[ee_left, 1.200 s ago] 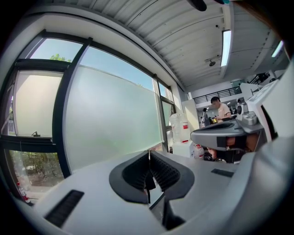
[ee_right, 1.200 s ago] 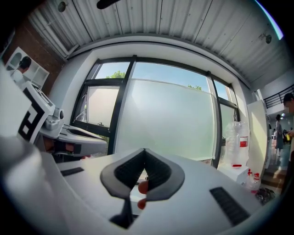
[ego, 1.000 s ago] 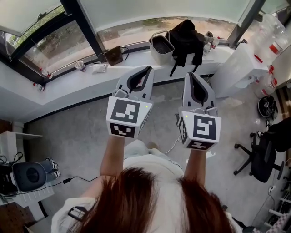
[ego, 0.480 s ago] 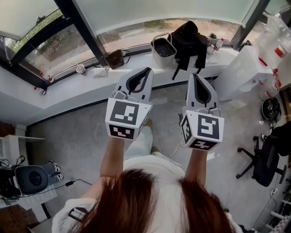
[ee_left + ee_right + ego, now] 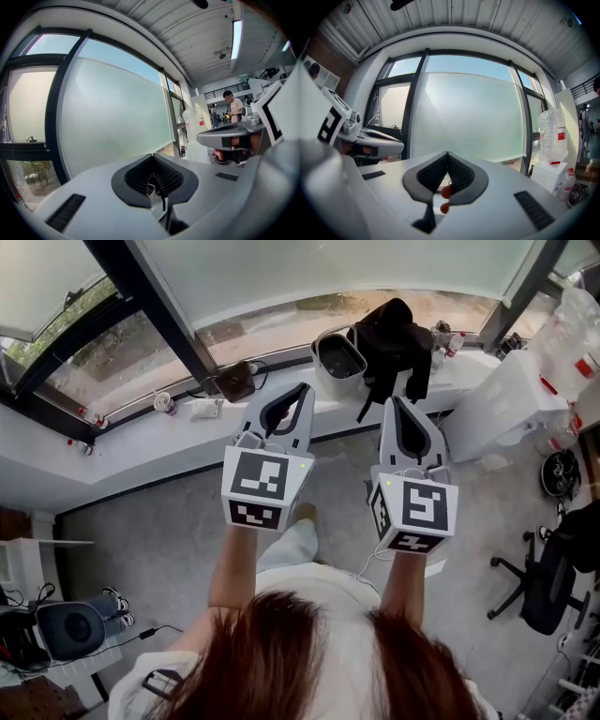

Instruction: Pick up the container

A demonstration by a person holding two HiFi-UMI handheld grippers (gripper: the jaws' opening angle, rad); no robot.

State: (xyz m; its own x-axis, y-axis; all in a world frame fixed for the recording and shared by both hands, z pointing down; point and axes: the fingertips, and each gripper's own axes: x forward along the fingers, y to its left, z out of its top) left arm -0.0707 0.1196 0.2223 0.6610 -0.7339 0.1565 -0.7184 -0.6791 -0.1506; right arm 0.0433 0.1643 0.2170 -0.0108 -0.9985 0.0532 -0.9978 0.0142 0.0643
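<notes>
The container [image 5: 339, 354] is a pale bucket with a dark inside and a thin handle, standing on the white window sill [image 5: 141, 432]. My left gripper [image 5: 305, 387] points at the sill just left of it, shut and empty. My right gripper [image 5: 389, 401] is held beside it, below the bucket's right side, also shut on nothing. Both are held in the air above the floor, short of the sill. In the left gripper view the jaws [image 5: 152, 154] meet against frosted glass, with the right gripper [image 5: 225, 136] at the side. The right gripper view shows its own closed jaws [image 5: 447, 153].
A black bag [image 5: 392, 334] lies against the bucket's right side. A brown pouch [image 5: 236, 381], a cup [image 5: 165, 403] and small bottles [image 5: 448, 334] share the sill. A white cabinet [image 5: 506, 390] with big water bottles [image 5: 577, 324] stands right, and an office chair [image 5: 539, 568] below it.
The person has stepped towards the window, carrying both grippers forward side by side. The sill and bucket lie nearer the fingertips. Both jaws stay shut.
</notes>
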